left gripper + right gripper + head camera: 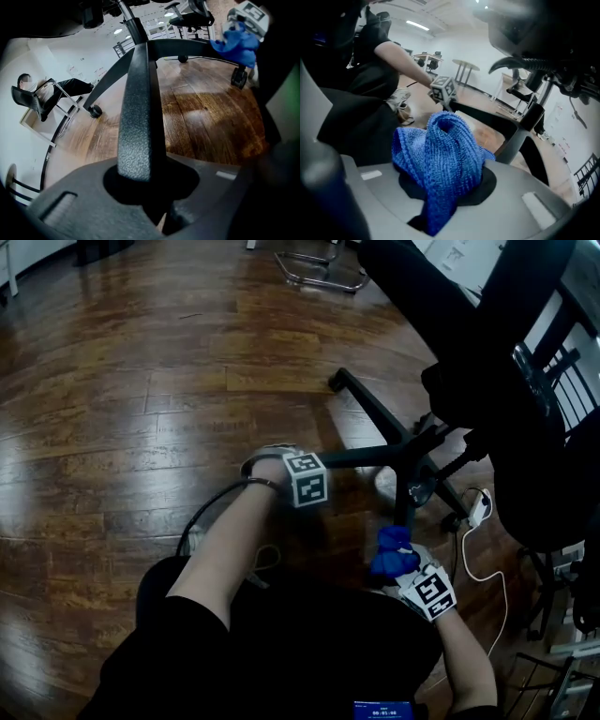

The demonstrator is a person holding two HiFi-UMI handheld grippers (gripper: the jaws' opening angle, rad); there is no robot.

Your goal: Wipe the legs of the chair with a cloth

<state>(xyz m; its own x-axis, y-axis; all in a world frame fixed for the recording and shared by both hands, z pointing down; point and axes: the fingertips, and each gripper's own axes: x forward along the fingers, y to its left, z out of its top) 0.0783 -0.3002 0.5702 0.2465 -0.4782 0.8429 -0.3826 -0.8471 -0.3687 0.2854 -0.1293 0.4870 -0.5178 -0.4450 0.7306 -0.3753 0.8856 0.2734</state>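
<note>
1. Chair leg: a black textured spoke of a swivel chair's star base, low over the floor. The left gripper has its jaws clamped around this leg, as the left gripper view confirms.
2. Cloth: blue knit, bunched, pinched between the closed jaws of the right gripper. It sits at the outer end of a neighbouring leg, above its caster.
3. Surface: dark, glossy wooden plank floor. A white cable trails across it beside the base.
4. Room: white walls and ceiling strip lights. A person sits on a folding chair in the distance.
5. Obscured: the chair's seat and back are near-black and cut off at the right edge. Whether the cloth presses on the leg cannot be confirmed.
6. Writing: the gripper cubes bear black-and-white square markers only. The print on a small screen is too small to read.
</note>
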